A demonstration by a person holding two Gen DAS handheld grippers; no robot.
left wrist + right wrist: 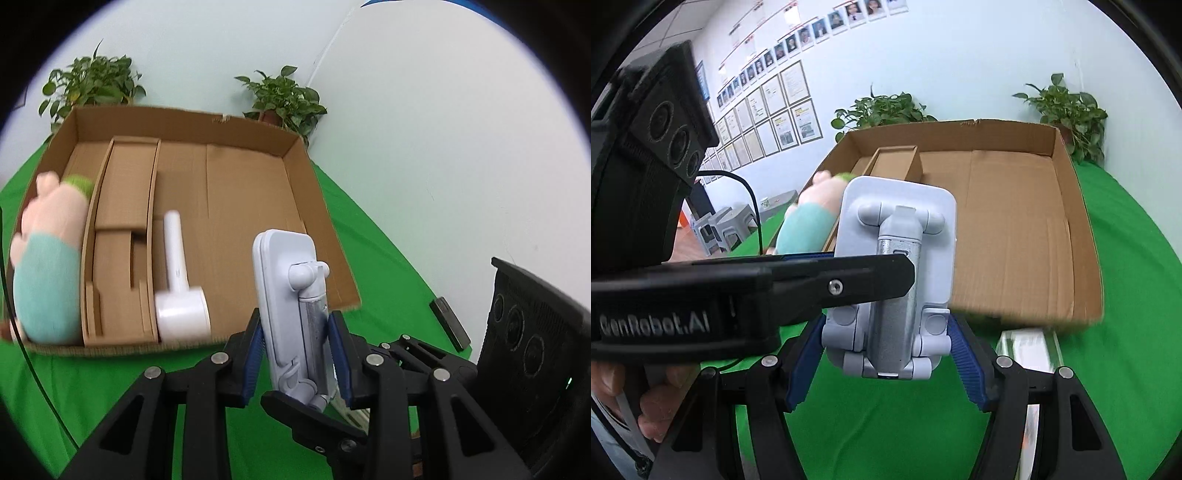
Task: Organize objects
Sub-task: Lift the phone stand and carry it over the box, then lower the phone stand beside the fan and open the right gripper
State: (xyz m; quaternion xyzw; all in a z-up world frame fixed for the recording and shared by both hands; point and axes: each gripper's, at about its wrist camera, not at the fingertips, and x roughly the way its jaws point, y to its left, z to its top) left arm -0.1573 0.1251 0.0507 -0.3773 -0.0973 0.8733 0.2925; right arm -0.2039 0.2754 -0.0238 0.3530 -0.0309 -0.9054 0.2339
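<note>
A white folding phone stand is held upright between the blue pads of my left gripper, above the green cloth just in front of the cardboard box. In the right wrist view the same stand sits between the pads of my right gripper, and the left gripper's black finger crosses it from the left. Both grippers are shut on the stand. Inside the box lie a plush pig toy at the left and a white handheld device.
Cardboard dividers stand in the box's left part. Two potted plants stand behind the box. A dark flat object lies on the green cloth at right. A clear box lies by the box's front edge.
</note>
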